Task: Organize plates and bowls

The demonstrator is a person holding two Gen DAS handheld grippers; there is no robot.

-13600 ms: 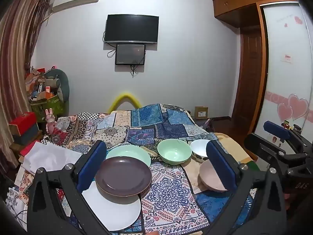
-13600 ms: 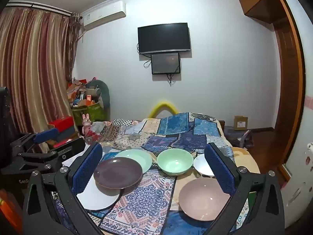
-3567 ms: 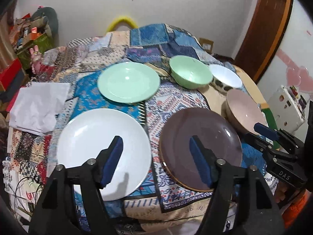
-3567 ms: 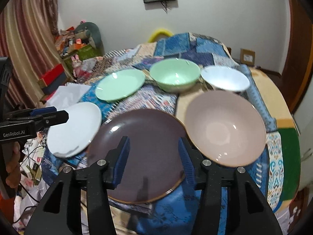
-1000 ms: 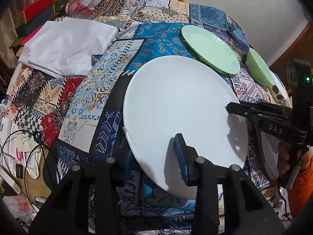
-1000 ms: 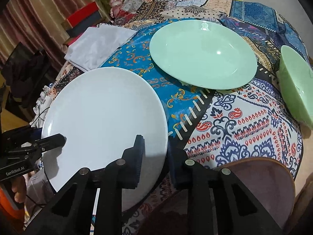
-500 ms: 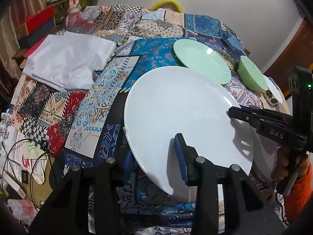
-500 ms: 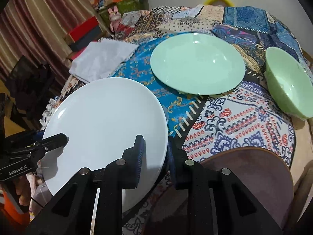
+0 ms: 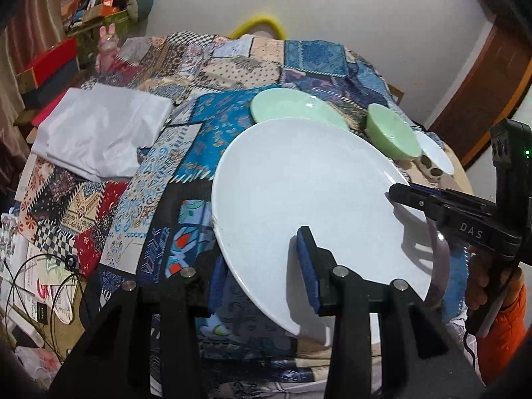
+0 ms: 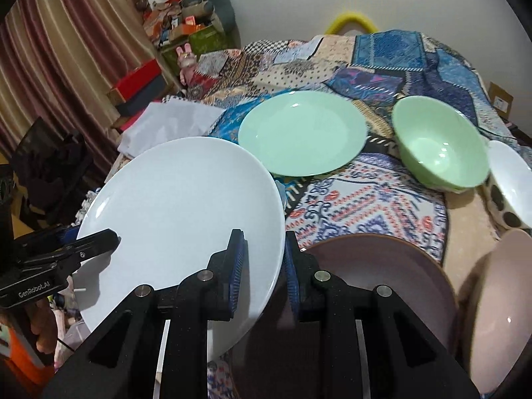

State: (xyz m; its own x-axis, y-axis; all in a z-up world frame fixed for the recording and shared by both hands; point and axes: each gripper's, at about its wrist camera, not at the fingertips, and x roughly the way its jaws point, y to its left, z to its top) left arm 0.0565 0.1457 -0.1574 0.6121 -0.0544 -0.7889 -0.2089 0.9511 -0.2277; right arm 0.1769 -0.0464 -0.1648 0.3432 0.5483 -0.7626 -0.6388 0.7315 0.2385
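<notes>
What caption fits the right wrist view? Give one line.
Both hand-held grippers lift the white plate beside the brown plate.

The left gripper point(image 9: 262, 272) is black plastic with 2 fingers, each lined with a blue ribbed pad point(image 9: 307, 266). Round silver screws sit on its arms at the bottom of the frame. In the right wrist view, lower left, it carries white letters "GenRobot.AI". The right gripper point(image 10: 262, 262) has the same build; at the right edge of the left wrist view it shows "DAS" and a small green light. Both hands point(image 9: 478, 276) wear orange sleeves point(image 9: 505, 326).
</notes>
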